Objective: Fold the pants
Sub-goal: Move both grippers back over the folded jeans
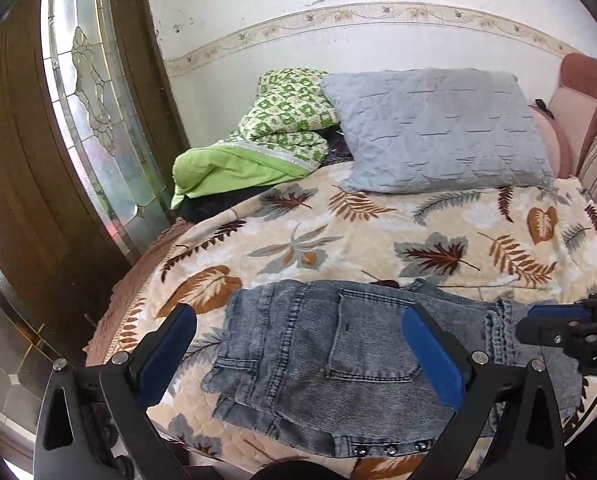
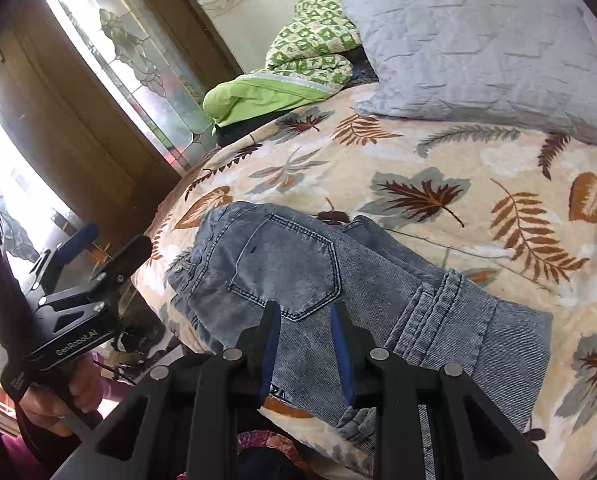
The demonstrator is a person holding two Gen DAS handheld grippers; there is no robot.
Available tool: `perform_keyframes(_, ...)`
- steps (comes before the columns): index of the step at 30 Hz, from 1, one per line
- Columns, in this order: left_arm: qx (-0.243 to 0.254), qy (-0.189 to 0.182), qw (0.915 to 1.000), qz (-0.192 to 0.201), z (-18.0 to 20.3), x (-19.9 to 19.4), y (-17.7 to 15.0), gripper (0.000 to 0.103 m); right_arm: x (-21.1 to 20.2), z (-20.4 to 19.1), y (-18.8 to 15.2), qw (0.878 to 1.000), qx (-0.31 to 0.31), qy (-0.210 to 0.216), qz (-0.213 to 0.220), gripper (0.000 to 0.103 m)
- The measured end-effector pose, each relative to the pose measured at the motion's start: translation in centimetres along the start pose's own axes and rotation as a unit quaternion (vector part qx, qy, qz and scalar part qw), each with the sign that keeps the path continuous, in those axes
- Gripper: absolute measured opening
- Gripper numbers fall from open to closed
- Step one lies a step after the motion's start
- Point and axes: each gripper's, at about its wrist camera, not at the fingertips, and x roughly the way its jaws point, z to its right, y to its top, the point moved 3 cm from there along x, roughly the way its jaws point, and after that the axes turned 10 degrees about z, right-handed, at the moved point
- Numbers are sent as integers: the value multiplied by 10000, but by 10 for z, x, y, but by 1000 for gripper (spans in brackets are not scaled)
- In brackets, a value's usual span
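Note:
Grey-blue jeans (image 1: 330,356) lie folded in a bundle on the near edge of the bed, back pocket (image 1: 372,336) up; they also show in the right wrist view (image 2: 318,280). My left gripper (image 1: 298,320) is wide open and empty, hovering above the jeans with its blue pads (image 1: 434,356) either side of the pocket. My right gripper (image 2: 304,312) hangs just above the jeans near the pocket's lower point, jaws a narrow gap apart with nothing between them. The right gripper's tip shows at the right edge of the left wrist view (image 1: 554,326). The left gripper shows at the left of the right wrist view (image 2: 110,246).
The bed has a leaf-print blanket (image 1: 378,240). A grey quilted pillow (image 1: 438,128) and a green patterned quilt (image 1: 266,140) lie at the far side. A wooden door with leaded glass (image 1: 86,100) stands left of the bed. A pink headboard (image 1: 586,80) is at right.

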Motion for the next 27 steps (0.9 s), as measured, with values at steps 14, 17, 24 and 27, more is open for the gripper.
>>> perform_keyframes(14,143,-325,9993,-95,29,10,-7,103,-4,8,0,9999,86,-45,61,29)
perform_keyframes(17,147,-348,9992,-138,33,15,-8,103,-1,14,1,9999,145,-63,62,29)
perform_keyframes(24,218,-384,9988,-218,44,29,-10,103,7,28,-1,9996,270,-82,6,29)
perform_keyframes(27,220,-381,9987,-256,47,35,-11,103,12,33,-2,9995,292,-75,-44,29)
